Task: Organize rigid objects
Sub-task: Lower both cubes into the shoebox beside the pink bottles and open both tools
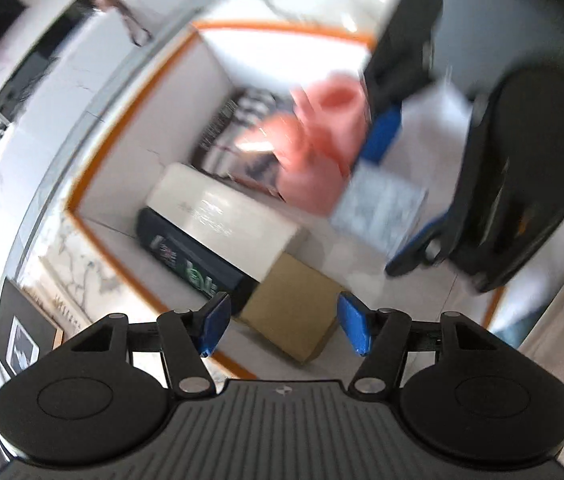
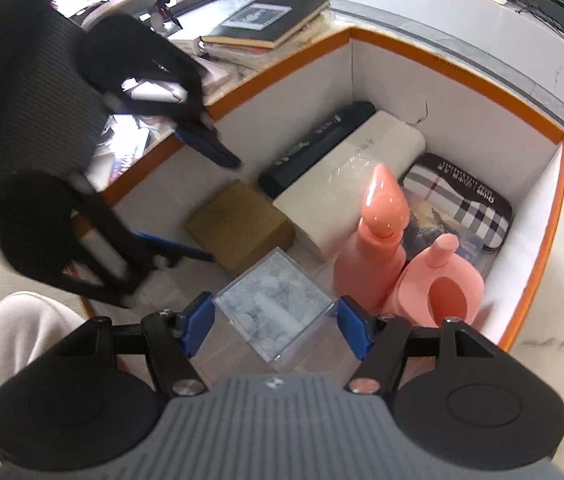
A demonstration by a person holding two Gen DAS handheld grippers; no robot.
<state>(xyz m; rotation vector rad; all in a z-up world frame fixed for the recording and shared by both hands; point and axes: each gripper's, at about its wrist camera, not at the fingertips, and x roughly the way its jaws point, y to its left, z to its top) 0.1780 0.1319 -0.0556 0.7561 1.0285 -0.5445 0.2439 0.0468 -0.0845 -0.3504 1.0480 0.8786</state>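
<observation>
Right tongs (image 2: 276, 326) clamped on a clear box (image 2: 272, 306); left tongs (image 1: 282, 328) apart, gripping nothing.
The clear box sits low inside the near part of the orange-rimmed carton (image 2: 458, 66), just beside a brown box (image 2: 238, 226) and pink bottle (image 2: 374, 240).

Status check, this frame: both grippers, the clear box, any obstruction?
Left gripper open, empty. Right gripper shut on clear box over orange-rimmed bin. Pink bottle close beside it.
</observation>
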